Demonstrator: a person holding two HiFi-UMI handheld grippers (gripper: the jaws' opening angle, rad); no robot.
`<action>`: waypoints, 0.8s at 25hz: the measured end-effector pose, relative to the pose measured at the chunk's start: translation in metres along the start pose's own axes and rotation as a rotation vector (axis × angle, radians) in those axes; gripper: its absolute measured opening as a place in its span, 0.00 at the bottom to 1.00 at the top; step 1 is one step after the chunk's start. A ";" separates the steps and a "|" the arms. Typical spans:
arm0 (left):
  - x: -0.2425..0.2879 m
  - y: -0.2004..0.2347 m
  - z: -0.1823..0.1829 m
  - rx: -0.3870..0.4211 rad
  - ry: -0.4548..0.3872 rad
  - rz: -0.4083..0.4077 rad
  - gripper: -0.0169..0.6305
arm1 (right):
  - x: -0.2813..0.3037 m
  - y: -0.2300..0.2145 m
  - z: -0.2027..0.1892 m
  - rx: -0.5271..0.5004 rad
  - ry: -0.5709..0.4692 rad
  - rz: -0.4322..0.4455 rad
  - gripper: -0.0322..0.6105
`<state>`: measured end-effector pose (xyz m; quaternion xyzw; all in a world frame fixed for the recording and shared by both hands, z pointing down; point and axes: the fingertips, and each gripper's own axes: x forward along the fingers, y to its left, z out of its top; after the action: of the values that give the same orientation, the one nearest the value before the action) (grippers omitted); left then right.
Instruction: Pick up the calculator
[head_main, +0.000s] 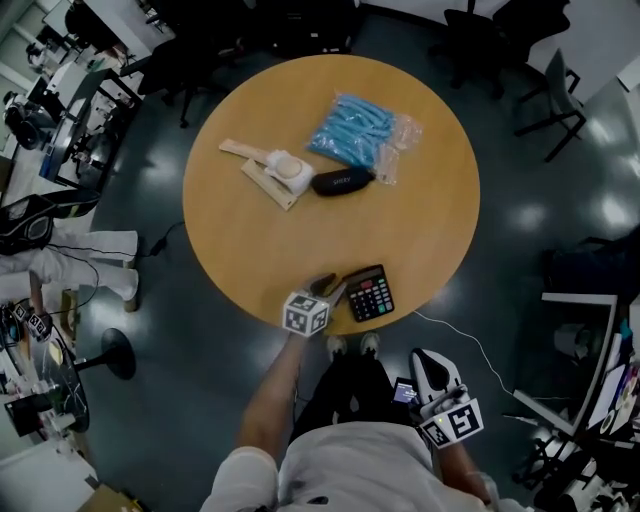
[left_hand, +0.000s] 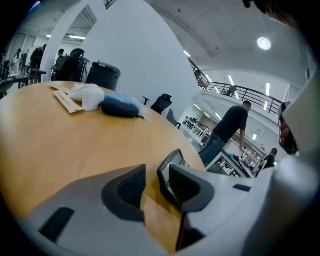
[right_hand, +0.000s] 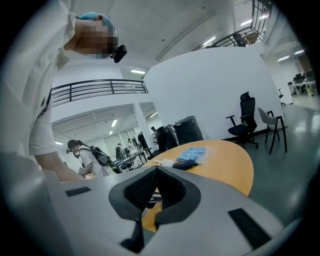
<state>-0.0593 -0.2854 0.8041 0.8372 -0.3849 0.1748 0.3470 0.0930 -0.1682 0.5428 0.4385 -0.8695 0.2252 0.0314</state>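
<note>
left gripper (left_hand: 152, 182), ribbed pads apart astride the flat black calculator (head_main: 370, 293) on the round wooden table (head_main: 250, 250); only the right gripper (right_hand: 152, 175) view shows its jaws together.

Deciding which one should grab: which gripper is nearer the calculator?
Left. The left gripper is right beside the calculator, jaws open; the right gripper hangs beyond the table edge.

Dim and underexposed in the head view, with pale glare spots on the glossy floor (head_main: 600, 215) at right and only faint shadows on the table (head_main: 260, 250). Brighter in both gripper views, lit by a round ceiling lamp (left_hand: 264, 43) and strip lights (right_hand: 137, 71). Strong fisheye bending and black corners there. Soft and unfocused close up on the left gripper (left_hand: 150, 186) and right gripper (right_hand: 156, 173); sharper farther back.
</note>
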 end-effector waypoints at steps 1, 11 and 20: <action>0.004 0.000 -0.003 -0.015 0.020 -0.017 0.23 | 0.003 -0.002 0.000 0.005 0.001 -0.003 0.07; 0.030 -0.014 -0.006 -0.002 0.088 -0.133 0.18 | 0.021 -0.015 -0.004 0.041 0.028 0.007 0.07; 0.012 -0.034 0.004 0.001 -0.007 -0.154 0.11 | 0.026 -0.019 -0.007 0.036 0.031 0.019 0.07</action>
<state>-0.0261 -0.2790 0.7926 0.8651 -0.3202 0.1450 0.3577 0.0905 -0.1941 0.5625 0.4274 -0.8687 0.2478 0.0349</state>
